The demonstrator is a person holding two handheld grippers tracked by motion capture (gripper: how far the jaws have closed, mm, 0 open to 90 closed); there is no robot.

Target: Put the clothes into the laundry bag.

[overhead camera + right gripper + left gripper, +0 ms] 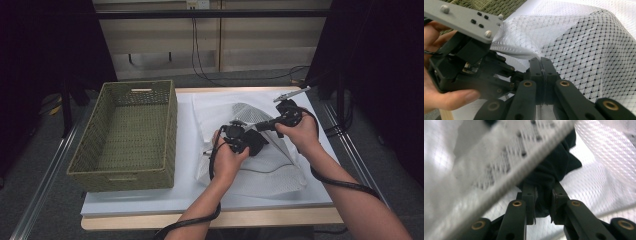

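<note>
a table with a pale top carries everything. on its left side sits a woven green basket, rectangular, with nothing visible on its bare woven floor. to the right of it, just beside, a white mesh laundry bag lies spread on the cloth, its upper edge lifted off the surface into a tent.

both forearms come up from the near edge and meet over the bag. the right forearm slants in from the lower right, hand wrapped round the right gripper, which points left and roughly level; its jaws are clamped together on the raised edge of the mesh, holding the mouth up. the left hand sits lower and closer to the person, cupping the left gripper, which points toward the bag's opening.

in the left gripper view the jaws are clenched on a bunched dark garment, the cloth squeezed between the pads. the garment sits at the bag's mouth, under the lifted mesh edge, partly over the lower layer of netting.
</note>
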